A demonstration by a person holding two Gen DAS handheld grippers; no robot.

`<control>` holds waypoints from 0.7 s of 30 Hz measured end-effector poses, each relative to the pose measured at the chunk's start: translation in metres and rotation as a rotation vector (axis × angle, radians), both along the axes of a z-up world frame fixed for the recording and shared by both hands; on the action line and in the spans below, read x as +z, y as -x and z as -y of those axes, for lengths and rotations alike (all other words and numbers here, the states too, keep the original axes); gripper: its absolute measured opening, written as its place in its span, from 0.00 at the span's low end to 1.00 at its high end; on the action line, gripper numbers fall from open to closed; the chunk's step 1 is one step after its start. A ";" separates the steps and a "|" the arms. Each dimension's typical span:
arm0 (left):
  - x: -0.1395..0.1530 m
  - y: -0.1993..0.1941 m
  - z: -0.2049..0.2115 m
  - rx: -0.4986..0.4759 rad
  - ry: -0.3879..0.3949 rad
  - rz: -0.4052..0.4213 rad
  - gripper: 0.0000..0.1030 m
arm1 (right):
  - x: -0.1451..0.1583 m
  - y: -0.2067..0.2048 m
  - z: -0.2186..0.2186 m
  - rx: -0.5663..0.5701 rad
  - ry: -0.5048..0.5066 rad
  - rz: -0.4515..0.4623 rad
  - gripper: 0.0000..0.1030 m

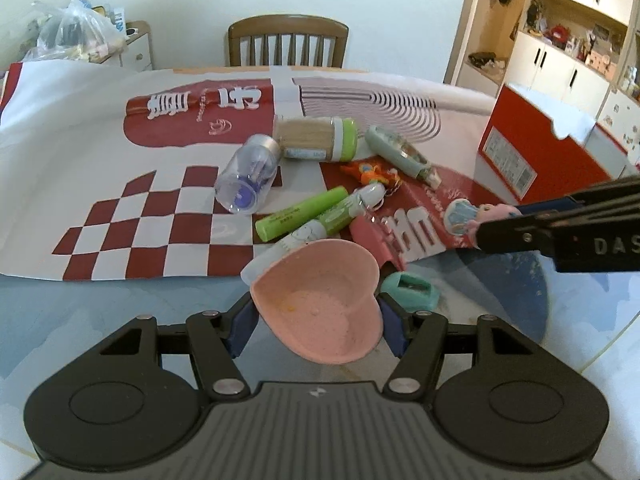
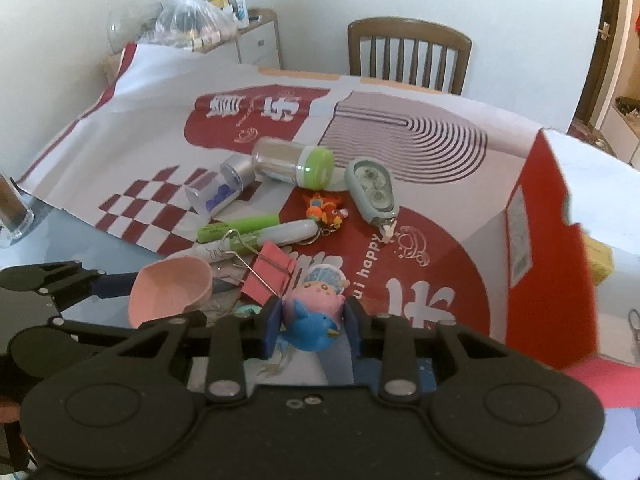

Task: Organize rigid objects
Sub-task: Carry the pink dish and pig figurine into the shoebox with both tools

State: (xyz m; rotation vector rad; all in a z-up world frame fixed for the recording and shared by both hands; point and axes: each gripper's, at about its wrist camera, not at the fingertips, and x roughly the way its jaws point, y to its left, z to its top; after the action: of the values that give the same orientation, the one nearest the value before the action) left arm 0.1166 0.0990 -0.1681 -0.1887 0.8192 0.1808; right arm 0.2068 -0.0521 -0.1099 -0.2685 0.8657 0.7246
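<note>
On the counter point(image 1: 80, 320) I see a red-and-white sheet point(image 1: 120, 120) of clutter. My left tongs point(image 1: 318, 322) pinch the pink heart dish point(image 1: 320, 312), mouth up. My right tongs point(image 2: 310, 324) pinch the bird figurine point(image 2: 316, 312), upright; only the right view shows the pink binder clip point(image 2: 268, 276) whole.

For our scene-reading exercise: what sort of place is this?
Probably a home dining room: a wooden chair at the table, white storage cabinets, and a bag of household clutter.
</note>
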 end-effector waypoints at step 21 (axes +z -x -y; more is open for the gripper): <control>0.106 -0.034 0.080 -0.157 -0.039 0.126 0.62 | 0.091 0.000 0.102 -0.074 -0.135 0.164 0.31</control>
State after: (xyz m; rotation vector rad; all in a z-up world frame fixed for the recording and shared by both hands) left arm 0.1506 0.0194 -0.0621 -0.0978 0.7016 0.0369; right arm 0.2067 -0.1545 -0.0190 -0.1713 0.6648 0.6792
